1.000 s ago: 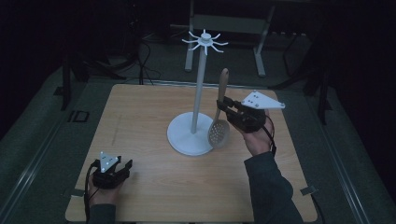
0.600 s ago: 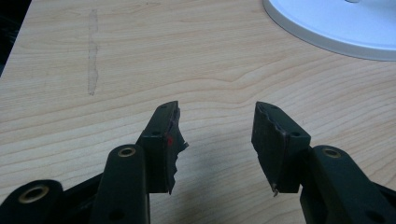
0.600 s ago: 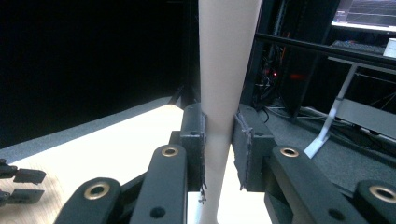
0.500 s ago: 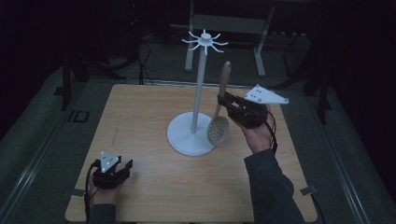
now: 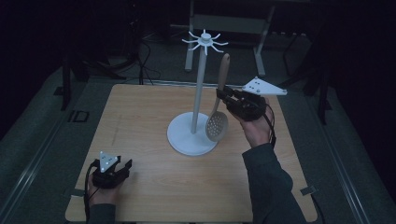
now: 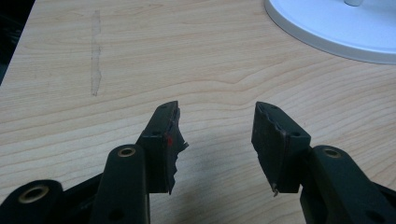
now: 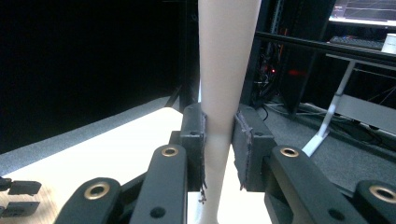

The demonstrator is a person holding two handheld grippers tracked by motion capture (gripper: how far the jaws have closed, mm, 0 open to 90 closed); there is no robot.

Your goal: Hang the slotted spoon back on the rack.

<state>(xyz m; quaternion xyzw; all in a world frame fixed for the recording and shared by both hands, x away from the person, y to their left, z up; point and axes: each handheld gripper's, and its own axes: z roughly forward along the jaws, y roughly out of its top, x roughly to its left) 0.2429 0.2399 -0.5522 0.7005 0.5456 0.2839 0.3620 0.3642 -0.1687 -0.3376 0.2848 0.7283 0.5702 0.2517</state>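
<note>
The high view looks forward and down on the whole wooden table from the person's side. The left gripper view sits low and close over the tabletop, facing the white stand base, which the high view also shows. The right gripper view looks level, very near the slotted spoon's handle, toward dark room furniture.

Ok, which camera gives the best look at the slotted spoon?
The high view: the whole spoon shows, bowl down, handle clamped by the right gripper beside the stand. The right gripper view catches just its handle between the jaws.
</note>
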